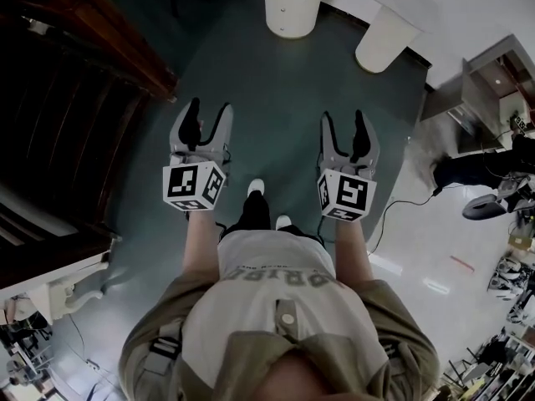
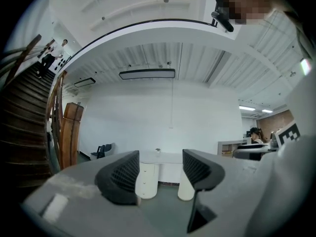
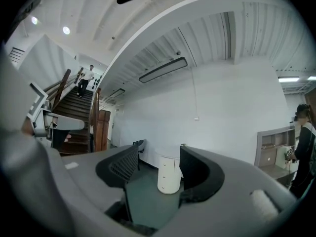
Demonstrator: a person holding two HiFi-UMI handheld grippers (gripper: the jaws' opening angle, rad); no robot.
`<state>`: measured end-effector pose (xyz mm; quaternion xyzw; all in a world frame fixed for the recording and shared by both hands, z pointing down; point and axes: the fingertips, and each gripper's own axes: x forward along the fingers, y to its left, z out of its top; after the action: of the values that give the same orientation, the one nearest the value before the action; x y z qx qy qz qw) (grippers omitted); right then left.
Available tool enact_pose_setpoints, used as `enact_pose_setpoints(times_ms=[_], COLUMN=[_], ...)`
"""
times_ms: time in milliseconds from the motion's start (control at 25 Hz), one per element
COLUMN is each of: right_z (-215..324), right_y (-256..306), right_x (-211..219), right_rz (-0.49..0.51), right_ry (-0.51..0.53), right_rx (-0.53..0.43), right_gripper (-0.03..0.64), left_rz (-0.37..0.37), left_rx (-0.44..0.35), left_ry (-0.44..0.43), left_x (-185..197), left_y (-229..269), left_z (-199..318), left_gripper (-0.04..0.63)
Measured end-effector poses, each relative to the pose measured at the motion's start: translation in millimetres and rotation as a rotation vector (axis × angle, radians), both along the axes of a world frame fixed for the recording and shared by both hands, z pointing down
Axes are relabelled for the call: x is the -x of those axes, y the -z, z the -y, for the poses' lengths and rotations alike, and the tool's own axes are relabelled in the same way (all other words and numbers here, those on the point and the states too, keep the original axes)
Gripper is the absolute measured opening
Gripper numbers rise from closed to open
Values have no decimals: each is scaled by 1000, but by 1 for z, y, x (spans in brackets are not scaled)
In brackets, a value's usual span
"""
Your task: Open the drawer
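Drawers sit stacked in a white rounded drawer unit (image 1: pixel 292 7) at the top of the head view, across the dark green carpet (image 1: pixel 276 82) and well ahead of both grippers. The unit is a pale upright column with small round knobs one above another down its front, and the drawer fronts lie flush with it. A second white rounded leg (image 1: pixel 386 38) stands near it to the right.

The left gripper (image 1: pixel 209 107) has its jaws spread wide and holds nothing; in the left gripper view the distant unit shows through the gap. The right gripper (image 1: pixel 343 117) is just as wide and just as empty, and the right gripper view frames the same unit between its jaws. Both are held level, side by side and apart.

Only the head view shows the person's shoes (image 1: pixel 256 188) and the marker cubes (image 1: pixel 194 186). Only the gripper views show the white desk top (image 2: pixel 163 157) that rests on the unit and the leg, a long ceiling lamp (image 2: pixel 147 74), and people (image 2: pixel 49 58) on the dark wooden staircase (image 1: pixel 58 140). Only the right gripper view shows another person (image 3: pixel 302 147) standing at its right edge.
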<state>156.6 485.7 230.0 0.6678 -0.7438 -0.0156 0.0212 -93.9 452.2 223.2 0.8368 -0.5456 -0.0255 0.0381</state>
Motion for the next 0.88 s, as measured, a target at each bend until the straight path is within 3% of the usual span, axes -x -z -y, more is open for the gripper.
enact_pose_setpoints(times_ms=[480, 640, 880], right_z=[109, 137, 163], right_y=[42, 44, 21], right_x=[43, 56, 66], right_rz=[-16, -24, -78], right_ry=[-64, -84, -88], right_rx=[-90, -94, -22], right_gripper=[267, 267, 267], left_rz=[-10, -20, -24], left_rx=[-79, -72, -14], left_ry=[-76, -83, -88], left_x=[45, 63, 78], left_y=[44, 42, 20], left_z=[121, 151, 179], left_gripper=[276, 276, 276])
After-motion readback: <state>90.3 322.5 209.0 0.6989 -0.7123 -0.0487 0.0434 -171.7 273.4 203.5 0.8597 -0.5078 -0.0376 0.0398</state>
